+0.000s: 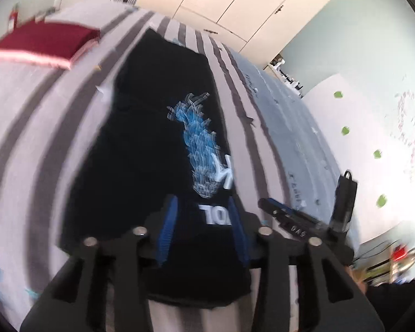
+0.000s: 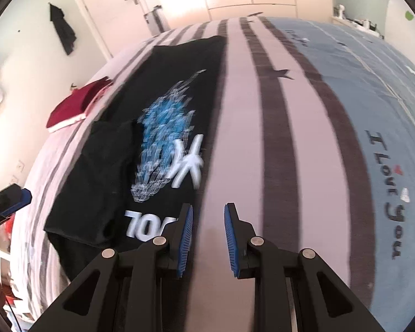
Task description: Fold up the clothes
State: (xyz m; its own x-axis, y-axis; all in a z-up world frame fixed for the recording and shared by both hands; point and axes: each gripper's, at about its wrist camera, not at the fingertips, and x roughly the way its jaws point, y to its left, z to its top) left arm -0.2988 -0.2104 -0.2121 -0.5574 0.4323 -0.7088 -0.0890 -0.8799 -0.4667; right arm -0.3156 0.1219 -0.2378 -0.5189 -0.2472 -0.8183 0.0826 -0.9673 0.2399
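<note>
Blue-padded right gripper (image 2: 209,221) fingers apart, empty, beside black T-shirt (image 2: 119,149)

Black claw (image 2: 208,238) arms, ribbed blue pads (image 2: 186,238), silver screws (image 2: 159,240).

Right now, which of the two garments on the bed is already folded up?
The dark red garment, a compact stack near the bed's far left edge. The black printed T-shirt lies mostly spread out, one side turned in.

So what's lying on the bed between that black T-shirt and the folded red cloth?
Nothing: only striped bedsheet separates the black T-shirt from the folded red cloth, seen clearest in the right wrist view.
</note>
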